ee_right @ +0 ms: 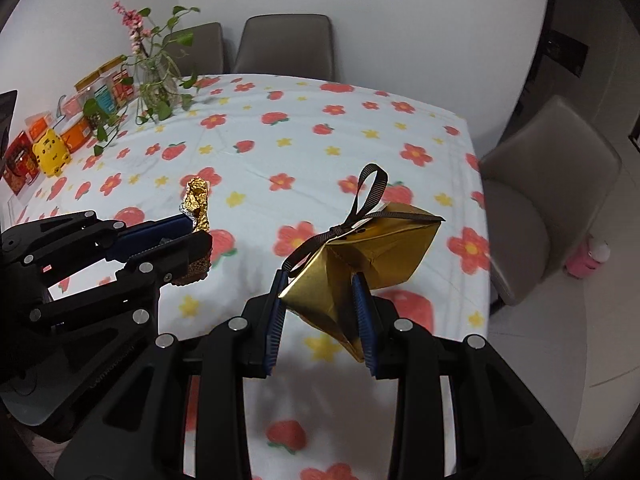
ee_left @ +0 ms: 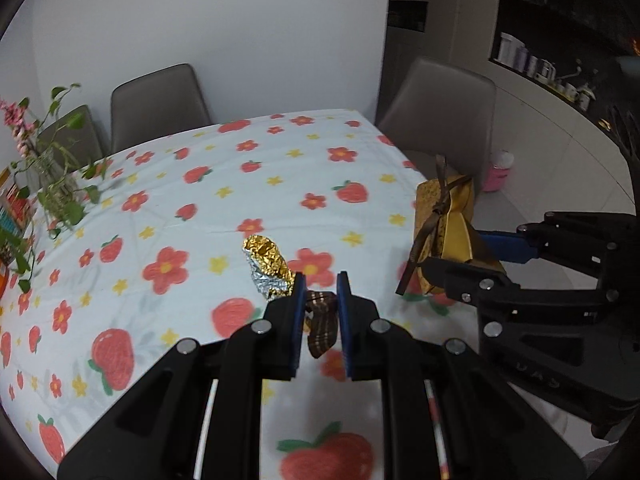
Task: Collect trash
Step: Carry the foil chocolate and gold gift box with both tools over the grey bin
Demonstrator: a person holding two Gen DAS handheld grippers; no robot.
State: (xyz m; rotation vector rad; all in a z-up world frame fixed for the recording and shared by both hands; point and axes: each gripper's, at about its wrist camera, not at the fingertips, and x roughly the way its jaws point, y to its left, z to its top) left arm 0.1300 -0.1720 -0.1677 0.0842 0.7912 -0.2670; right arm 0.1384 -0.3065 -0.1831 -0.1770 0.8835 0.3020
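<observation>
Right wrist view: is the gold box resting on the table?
No. The gold box hangs above the tablecloth, pinched in the right gripper.

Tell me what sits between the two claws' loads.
Nothing: in the right wrist view only bare flowered tablecloth shows between the foil wrapper and the gold gift box.

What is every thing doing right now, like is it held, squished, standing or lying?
Left gripper: shut on the foil wrapper.
Foil wrapper: crumpled, held up off the table.
Right gripper: shut on the gold gift box.
Gold gift box: dented, tilted, lifted, ribbon tied in a bow.
Plant vase: upright on the tablecloth.
Yellow toy: standing upright.
</observation>
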